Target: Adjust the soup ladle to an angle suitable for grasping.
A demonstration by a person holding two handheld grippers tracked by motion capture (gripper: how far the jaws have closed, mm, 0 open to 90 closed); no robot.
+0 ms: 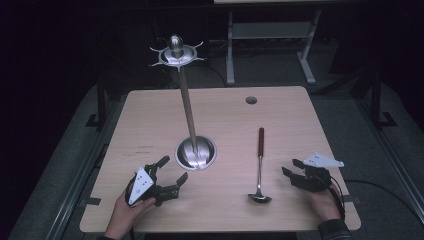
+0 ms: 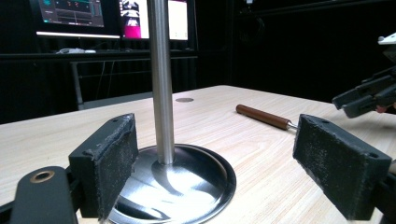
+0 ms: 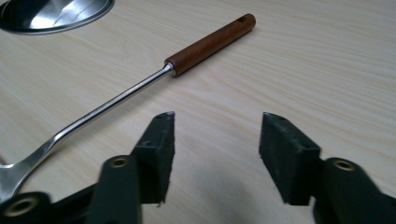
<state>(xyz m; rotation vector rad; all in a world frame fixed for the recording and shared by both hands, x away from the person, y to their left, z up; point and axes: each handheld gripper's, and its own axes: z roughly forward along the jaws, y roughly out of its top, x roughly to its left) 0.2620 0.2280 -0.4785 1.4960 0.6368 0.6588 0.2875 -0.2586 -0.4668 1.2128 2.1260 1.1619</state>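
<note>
We see a pale wood-grain counter [image 1: 150, 120] in a dark room — lit monitors [image 2: 107, 16] behind, text unreadable. The ladle [image 1: 259, 170] lies beside the utensil stand [image 1: 196, 152]. Left claw [image 1: 172, 171] and right claw [image 1: 291, 167] both gape empty.

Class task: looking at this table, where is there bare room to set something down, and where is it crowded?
Bare: the far-right table beyond the ladle, and the far-left corner behind the stand. Crowded: the near edge, between left claw, ladle and right claw.
</note>
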